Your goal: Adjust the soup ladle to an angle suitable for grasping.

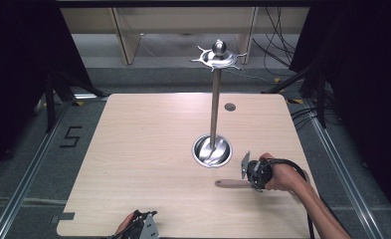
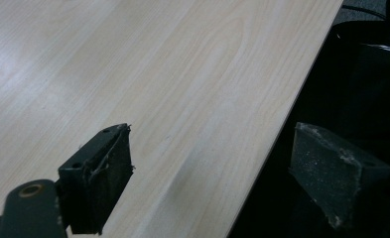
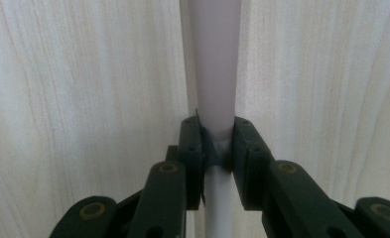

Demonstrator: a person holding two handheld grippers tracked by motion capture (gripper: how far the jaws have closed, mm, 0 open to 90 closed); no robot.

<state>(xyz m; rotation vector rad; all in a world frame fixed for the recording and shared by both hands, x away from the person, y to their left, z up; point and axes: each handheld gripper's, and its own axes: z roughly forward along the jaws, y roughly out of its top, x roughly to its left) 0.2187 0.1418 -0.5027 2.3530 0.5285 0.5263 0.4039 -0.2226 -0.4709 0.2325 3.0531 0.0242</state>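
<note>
A pale pinkish utensil handle (image 1: 231, 183) lies flat on the wooden table (image 1: 148, 149), near its right front. My right gripper (image 1: 249, 181) is shut on that handle. In the right gripper view the pads (image 3: 243, 141) press on both sides of the handle (image 3: 215, 64), which runs away over the wood; its far end is out of frame. A tall metal stand has a round dish base (image 1: 212, 150), a thin pole (image 1: 215, 104) and a hooked crown (image 1: 218, 56). My left gripper (image 1: 146, 224) rests at the table's front edge, open (image 2: 212, 148) with nothing between its fingers.
A small grey round cap (image 1: 230, 106) sits in the tabletop behind the stand. The table edge (image 2: 282, 134) runs between the left gripper's jaws, with dark floor beyond. Black curtains flank both sides, and cables (image 1: 282, 55) lie on the floor at the back right.
</note>
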